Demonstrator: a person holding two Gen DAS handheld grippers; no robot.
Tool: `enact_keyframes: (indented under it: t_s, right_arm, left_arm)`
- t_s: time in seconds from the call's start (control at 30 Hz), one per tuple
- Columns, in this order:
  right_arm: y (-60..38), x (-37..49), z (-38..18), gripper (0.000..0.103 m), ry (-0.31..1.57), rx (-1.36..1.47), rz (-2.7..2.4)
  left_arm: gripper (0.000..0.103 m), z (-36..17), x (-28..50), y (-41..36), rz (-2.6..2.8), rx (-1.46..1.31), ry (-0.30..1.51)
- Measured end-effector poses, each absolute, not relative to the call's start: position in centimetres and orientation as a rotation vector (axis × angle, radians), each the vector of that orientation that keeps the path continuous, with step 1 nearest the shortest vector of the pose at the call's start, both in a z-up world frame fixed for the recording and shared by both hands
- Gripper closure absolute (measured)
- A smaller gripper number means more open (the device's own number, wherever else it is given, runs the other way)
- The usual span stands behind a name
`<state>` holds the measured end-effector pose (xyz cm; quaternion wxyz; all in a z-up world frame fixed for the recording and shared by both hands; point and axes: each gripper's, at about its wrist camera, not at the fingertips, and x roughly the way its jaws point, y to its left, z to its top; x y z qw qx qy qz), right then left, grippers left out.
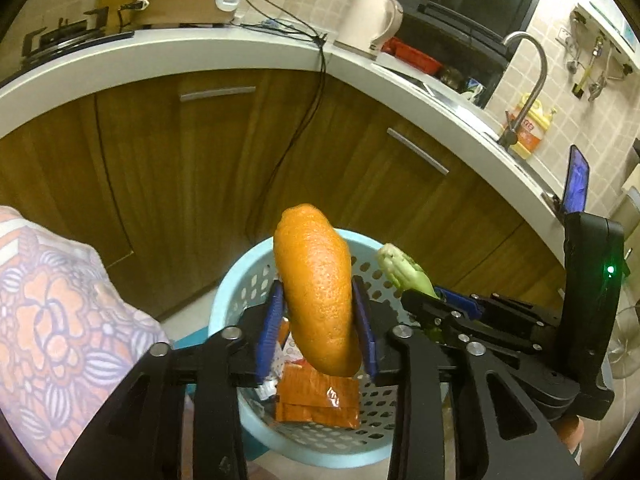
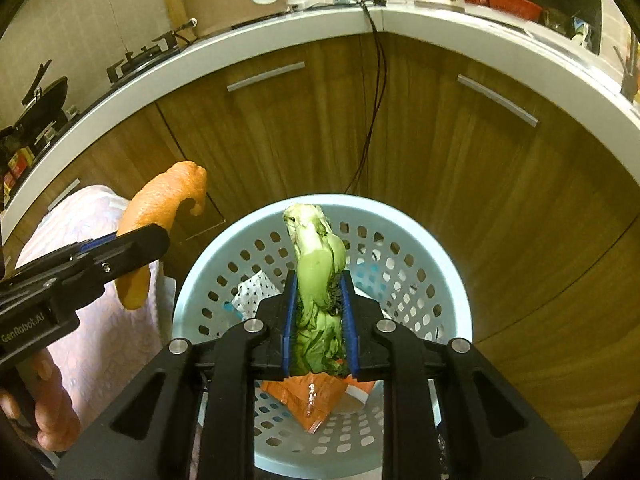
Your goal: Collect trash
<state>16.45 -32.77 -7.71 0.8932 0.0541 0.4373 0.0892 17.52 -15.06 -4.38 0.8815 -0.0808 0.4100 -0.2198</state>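
Observation:
A large piece of orange peel point(image 1: 316, 280) stands upright between the blue pads of my left gripper point(image 1: 316, 285), which is shut on it above a light blue perforated trash basket point(image 1: 224, 296). My right gripper point(image 2: 319, 277) is shut on a green leafy vegetable stalk point(image 2: 318, 256), directly over the same basket point(image 2: 460, 292). The right wrist view has the left gripper point(image 2: 120, 242) at the left, with the peel point(image 2: 160, 200) hanging just outside the basket's rim. In the left wrist view, the right gripper point(image 1: 424, 300) and its stalk point(image 1: 400, 266) are at the right. An orange wrapper point(image 1: 316, 400) lies inside the basket.
Wooden cabinet doors point(image 2: 280, 128) with metal handles stand right behind the basket, under a white countertop point(image 2: 320, 20). A black cable point(image 2: 374, 112) hangs down the cabinet front. A person's patterned clothing point(image 1: 60, 320) is at the left. White paper scraps point(image 2: 256, 292) lie in the basket.

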Motion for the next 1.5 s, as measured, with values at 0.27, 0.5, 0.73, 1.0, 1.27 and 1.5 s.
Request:
enact_keyframes:
  t_s: [0.27,0.5,0.73,1.0,1.27,1.5]
  right_arm:
    - [-33.2,16.2,-7.1,0.048,0.880,0.124,0.184]
    - [-33.4,15.4,-5.6,0.048,0.829,0.126,0.183]
    - [-32.6,15.2,-5.6,0.048,0.828,0.108,0.181]
    - [-31.6,14.4,-4.0,0.048,0.776,0.101,0.177]
    - [-29.7,12.8,-2.3,0.048,0.724,0.065,0.156]
    - [-28.2,10.7,-1.1,0.045,0.669,0.031,0.114]
  left_arm:
    - [0.046,-3.9,17.1,-14.0,-0.427,-0.187,0.830]
    - [0.035,-3.3,16.1,-12.6,-0.394,-0.216,0.785]
    - [0.035,-3.8,15.4,-11.3,-0.370,-0.233,0.791]
    - [0.034,-2.3,13.6,-9.7,-0.332,-0.239,0.733]
    - [0.021,0.4,9.5,-9.5,-0.174,-0.094,0.553]
    - [0.021,0.9,7.7,-9.5,-0.201,-0.076,0.531]
